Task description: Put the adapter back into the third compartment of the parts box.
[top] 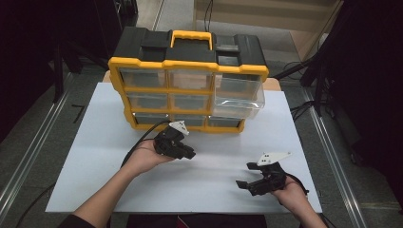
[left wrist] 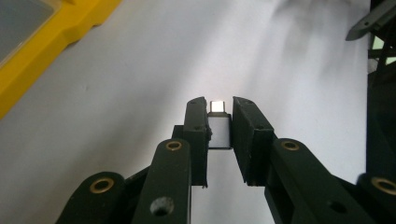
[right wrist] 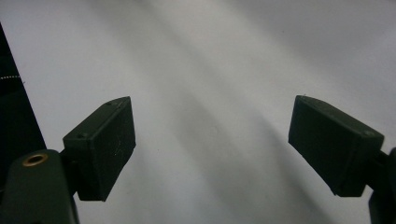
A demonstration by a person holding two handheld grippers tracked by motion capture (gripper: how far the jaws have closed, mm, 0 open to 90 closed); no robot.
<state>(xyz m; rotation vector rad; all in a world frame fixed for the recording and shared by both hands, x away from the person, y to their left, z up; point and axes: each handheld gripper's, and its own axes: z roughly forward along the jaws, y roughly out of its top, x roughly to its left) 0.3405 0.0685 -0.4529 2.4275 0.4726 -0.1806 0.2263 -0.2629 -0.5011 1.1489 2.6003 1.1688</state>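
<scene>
My left gripper [top: 183,151] sits in my left hand [top: 145,159], which lies palm up on the white table [top: 95,156], near the middle. My arm comes in from the bottom edge and slants up toward the middle. The gripper points to the right, and its black cable loops back toward the box. In the left gripper view its two black jaws are squeezed tight on a small white adapter [left wrist: 219,130] with a shiny metal plug at its tip. The adapter sits straight between the jaws, up off the table.

My right gripper [top: 244,176] is in my right hand [top: 292,192], near the bottom right corner of the table. It points to the left, and it is well apart from my left gripper. In the right gripper view its jaws are spread wide with nothing between them, just the white table below.

A yellow and black drawer box [top: 187,78] stands at the far edge of the table. Its top right drawer [top: 237,97] is pulled out toward me. The other clear drawers are pushed in.
</scene>
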